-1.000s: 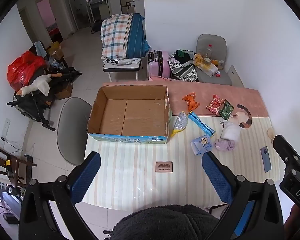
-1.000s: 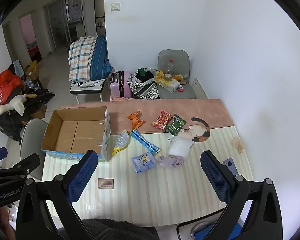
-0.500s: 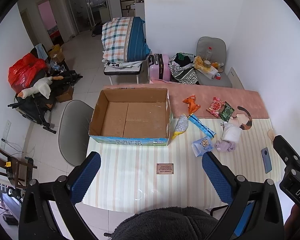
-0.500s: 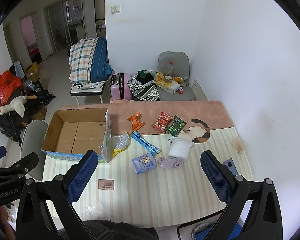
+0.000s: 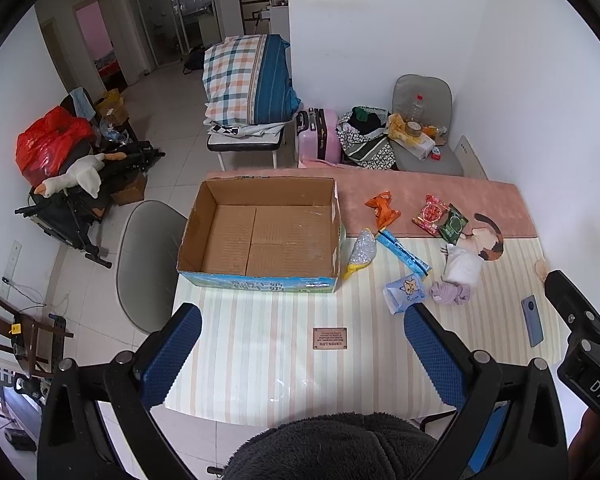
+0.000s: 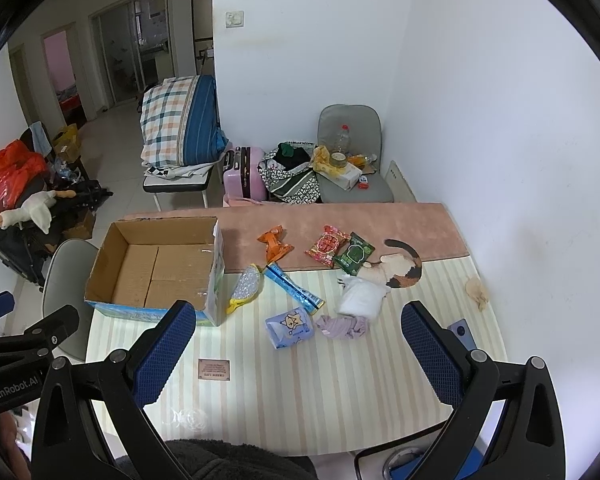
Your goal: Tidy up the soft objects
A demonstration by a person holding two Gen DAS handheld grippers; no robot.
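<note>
An empty open cardboard box [image 5: 260, 236] [image 6: 156, 268] sits on the left of the striped table. To its right lie soft packets: an orange one [image 5: 382, 210] [image 6: 275, 243], a red one [image 5: 430, 214] [image 6: 327, 245], a green one [image 5: 453, 224] [image 6: 354, 253], a long blue one [image 5: 403, 252] [image 6: 294, 287], a clear yellow-tipped one [image 5: 360, 252] [image 6: 245, 288], a blue cat pouch [image 5: 405, 293] [image 6: 290, 327], a white bag [image 5: 462, 266] [image 6: 359, 298] and a lilac cloth [image 5: 450, 294] [image 6: 342, 327]. My left gripper [image 5: 302, 354] and right gripper [image 6: 298, 354] are both open and empty, high above the table's near edge.
A phone [image 5: 532, 320] [image 6: 462, 330] lies near the table's right edge. A small brown card [image 5: 329, 338] [image 6: 214, 369] lies near the front. A grey chair [image 5: 148, 260] stands left of the table. A wall runs along the right side. Clutter fills the floor behind.
Both cameras have risen and pulled back slightly, so the table looks a bit smaller. Nothing on the table has moved.
</note>
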